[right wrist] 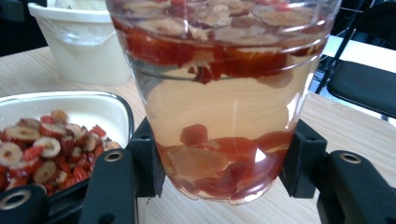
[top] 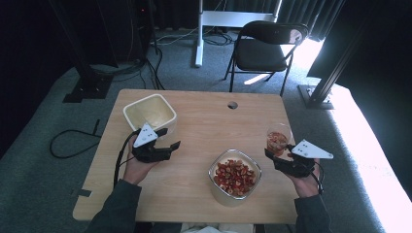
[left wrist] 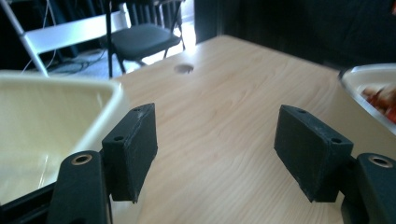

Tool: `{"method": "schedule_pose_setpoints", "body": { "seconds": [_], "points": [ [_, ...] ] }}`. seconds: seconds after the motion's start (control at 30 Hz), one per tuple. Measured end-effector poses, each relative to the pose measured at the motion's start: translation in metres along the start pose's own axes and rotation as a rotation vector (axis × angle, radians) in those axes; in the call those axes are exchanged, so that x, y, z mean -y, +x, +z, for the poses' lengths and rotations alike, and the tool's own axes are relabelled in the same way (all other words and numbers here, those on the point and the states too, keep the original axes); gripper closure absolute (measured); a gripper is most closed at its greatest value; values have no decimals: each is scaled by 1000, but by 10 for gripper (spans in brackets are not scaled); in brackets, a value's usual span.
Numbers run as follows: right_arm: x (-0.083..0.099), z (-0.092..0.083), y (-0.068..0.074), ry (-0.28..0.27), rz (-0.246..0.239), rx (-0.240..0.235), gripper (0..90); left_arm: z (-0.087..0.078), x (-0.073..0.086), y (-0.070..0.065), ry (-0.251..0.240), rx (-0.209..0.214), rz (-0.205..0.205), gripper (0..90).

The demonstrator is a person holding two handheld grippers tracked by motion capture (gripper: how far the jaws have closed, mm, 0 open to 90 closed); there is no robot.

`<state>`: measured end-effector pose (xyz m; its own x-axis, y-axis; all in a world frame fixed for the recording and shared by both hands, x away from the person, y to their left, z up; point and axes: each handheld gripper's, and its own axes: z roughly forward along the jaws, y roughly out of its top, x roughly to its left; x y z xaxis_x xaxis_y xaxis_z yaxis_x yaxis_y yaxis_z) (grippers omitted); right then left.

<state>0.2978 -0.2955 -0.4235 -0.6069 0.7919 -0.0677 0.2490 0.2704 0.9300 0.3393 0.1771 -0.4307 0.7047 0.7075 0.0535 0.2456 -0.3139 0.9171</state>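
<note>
Clear plastic, thin-walled and round, makes up the cup (right wrist: 224, 98) that the right tool (top: 281, 158) has clamped low on its sides, both black pads (right wrist: 301, 158) pressed flat against the wall near the base. It stands at the right side of the pale wooden counter (top: 199, 131), just beside the square glass bowl of sliced red dried fruit (top: 234, 175), and it holds a pale liquid with more of those red slices floating near the top and settled at the bottom. Filled this high, I judge it fairly heavy for its flimsy wall: a hard squeeze would likely buckle it and push liquid over the rim, and a tilt would spill. A hold low on the body, as it is now, looks sound, kept upright and moved gently. The left tool (top: 165, 143) stands open with nothing between its pads (left wrist: 133, 149), hovering low over bare wood with one jaw next to the outside wall of the empty cream square plastic tub (top: 127, 112) at the counter's left rear.
</note>
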Motion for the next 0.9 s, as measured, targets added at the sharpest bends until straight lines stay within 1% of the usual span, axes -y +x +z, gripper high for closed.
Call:
{"method": "schedule_pose_setpoints", "body": {
  "seconds": [0.07,0.13,0.17,0.23,0.33,0.4,0.53,0.63,0.67,0.87,0.9],
  "points": [
    [3,-3,-1,1,-3,9,430,1,9,-1,19,-28,1,307],
    [5,-6,-1,6,-3,17,430,2,19,0,37,-33,-18,308],
    [5,-7,-1,9,-7,21,430,3,25,0,54,-42,-23,309],
    [6,-10,-1,19,-25,34,430,4,33,0,72,-48,-34,309],
    [7,-13,0,19,-32,40,430,5,42,-1,93,-54,-41,308],
    [8,-16,1,22,-41,47,430,6,46,-2,101,-51,-49,309],
    [10,-17,6,38,-66,54,431,10,55,-4,128,-50,-46,309],
    [11,-18,10,58,-99,57,431,14,60,-6,149,-47,-52,309],
    [11,-18,11,62,-111,57,432,17,62,-7,159,-54,-45,308],
    [9,-17,20,94,-174,66,432,24,69,-10,186,-46,-44,308],
    [9,-17,21,99,-186,66,432,24,70,-10,190,-47,-37,308]
  ]
}}
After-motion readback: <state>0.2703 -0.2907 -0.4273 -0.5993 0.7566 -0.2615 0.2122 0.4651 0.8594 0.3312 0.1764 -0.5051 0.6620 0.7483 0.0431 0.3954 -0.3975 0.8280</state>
